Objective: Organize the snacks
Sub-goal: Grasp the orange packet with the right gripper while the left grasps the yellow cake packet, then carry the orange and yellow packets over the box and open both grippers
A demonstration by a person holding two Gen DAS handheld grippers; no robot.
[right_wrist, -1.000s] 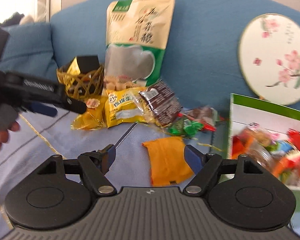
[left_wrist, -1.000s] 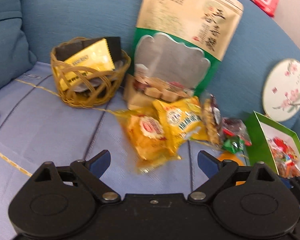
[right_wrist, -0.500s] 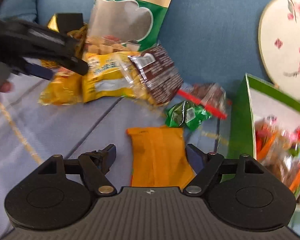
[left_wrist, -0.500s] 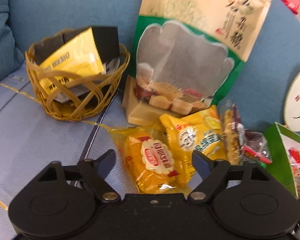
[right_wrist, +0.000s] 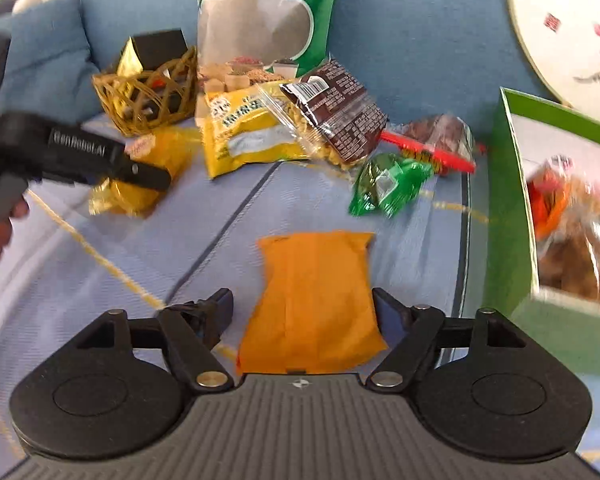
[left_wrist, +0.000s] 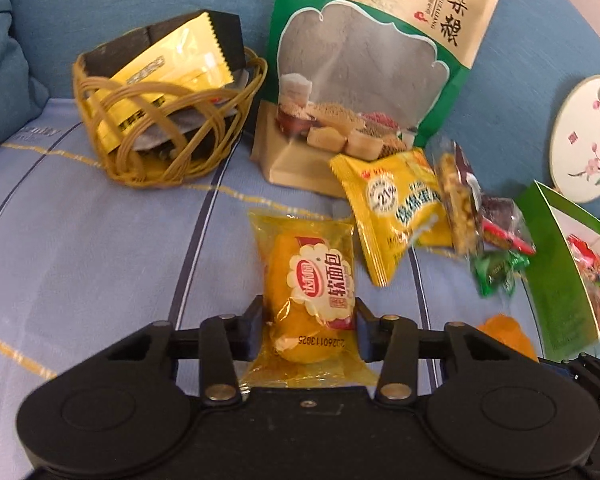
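STEP: picking loose snacks off the striped sofa seat (left_wrist: 80,248) | LANDMARK: woven wicker basket (left_wrist: 168,136) | LEFT: left gripper (left_wrist: 308,322) fingers just closed onto crinkly, puffy bread packet (left_wrist: 312,292) in front of basket | RIGHT: right gripper (right_wrist: 302,312) fingers spread, astride flat orange packet (right_wrist: 316,300) — no contact, farther out | NEXT: likely lift, carry gently to basket — soft contents.

Left hand-held gripper (left_wrist: 309,322) jaws just closed, clamping; right hand-held gripper (right_wrist: 303,312) jaws wide, angled down.
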